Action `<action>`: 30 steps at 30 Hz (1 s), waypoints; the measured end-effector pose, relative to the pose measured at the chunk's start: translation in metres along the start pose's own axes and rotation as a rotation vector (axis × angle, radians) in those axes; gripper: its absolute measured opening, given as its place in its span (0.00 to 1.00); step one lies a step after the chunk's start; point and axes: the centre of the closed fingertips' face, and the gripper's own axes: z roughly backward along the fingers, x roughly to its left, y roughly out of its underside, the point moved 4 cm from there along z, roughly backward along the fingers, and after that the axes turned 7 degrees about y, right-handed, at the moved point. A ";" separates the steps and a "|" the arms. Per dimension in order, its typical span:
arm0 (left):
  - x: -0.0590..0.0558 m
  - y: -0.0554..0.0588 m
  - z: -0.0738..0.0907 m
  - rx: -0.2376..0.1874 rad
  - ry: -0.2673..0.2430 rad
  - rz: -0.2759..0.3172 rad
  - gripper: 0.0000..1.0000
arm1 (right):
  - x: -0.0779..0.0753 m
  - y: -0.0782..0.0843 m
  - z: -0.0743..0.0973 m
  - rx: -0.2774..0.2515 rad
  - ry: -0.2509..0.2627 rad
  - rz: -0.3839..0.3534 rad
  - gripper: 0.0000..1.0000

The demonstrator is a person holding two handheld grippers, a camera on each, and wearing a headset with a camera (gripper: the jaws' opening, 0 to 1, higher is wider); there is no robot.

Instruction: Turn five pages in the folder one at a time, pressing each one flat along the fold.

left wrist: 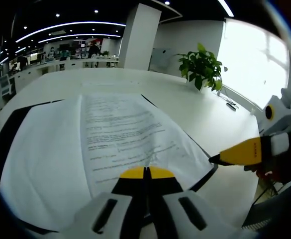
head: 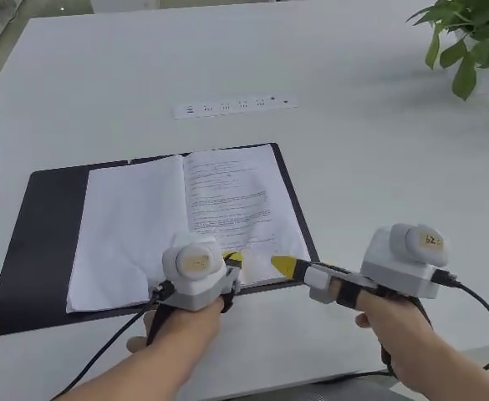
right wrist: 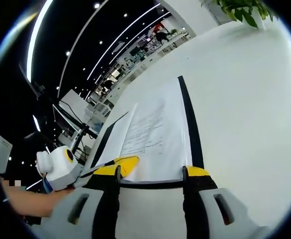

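Folder (head: 48, 242) lies open flat ahead of both tongs. Left tongs (left wrist: 146, 173) clenched, empty, tips over printed page (head: 236, 200) near its lower edge, just right of fold (head: 184, 209). Right tongs (right wrist: 157, 172) released, page's near right corner between jaws. Judged step: corner pickup for next turn. Next move calls for nipping top sheet alone, then sweeping it left over fold. Open table (head: 378, 167) right of right tongs; power strip (head: 234, 106) and plant (head: 470, 42) well ahead.

The print on the page (head: 227, 196) is too small to read. The left gripper (head: 233, 260) hides the page's lower part and the near edge of the folder (head: 43, 234) at the fold. The plant (head: 470, 38) is cut off by the head view's top right corner, and the cables (head: 102, 355) run out past its bottom edge.
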 end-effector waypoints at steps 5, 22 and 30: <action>0.000 0.000 0.000 -0.003 -0.001 0.003 0.00 | 0.000 -0.003 -0.003 -0.007 -0.027 -0.042 0.51; 0.000 0.000 0.001 -0.005 -0.001 0.002 0.00 | -0.019 0.004 -0.005 0.037 -0.015 -0.171 0.09; 0.000 0.000 0.001 -0.004 0.001 0.001 0.00 | -0.024 0.010 -0.007 0.044 -0.028 -0.340 0.02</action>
